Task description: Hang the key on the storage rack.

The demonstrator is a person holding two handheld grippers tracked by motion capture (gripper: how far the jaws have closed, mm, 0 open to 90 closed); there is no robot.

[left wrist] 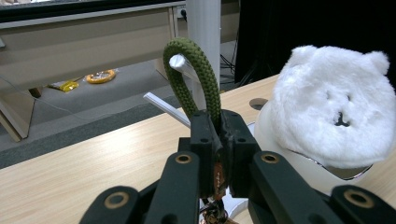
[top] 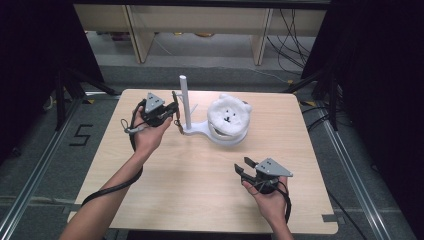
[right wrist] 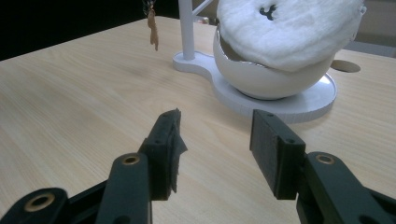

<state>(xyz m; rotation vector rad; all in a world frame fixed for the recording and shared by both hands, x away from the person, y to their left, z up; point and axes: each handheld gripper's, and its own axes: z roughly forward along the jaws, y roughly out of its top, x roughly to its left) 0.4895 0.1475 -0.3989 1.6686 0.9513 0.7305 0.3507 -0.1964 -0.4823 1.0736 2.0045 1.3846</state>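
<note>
High view: white stand (top: 186, 107) beside plush bear (top: 228, 116).

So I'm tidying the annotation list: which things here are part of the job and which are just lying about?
In play:
- green cord loop, clamped in the left tool, by the stand's peg
- white stand

Lying about:
- white plush bear on the bowl
- right tool, open, over the table

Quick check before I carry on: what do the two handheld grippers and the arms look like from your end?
Both the left gripper and the right gripper are black, each topped by a grey three-cornered plate, with brass-coloured pivot rivets on the jaw links. A black cable trails from each along the forearm. The forearms are bare, no sleeves visible.
</note>
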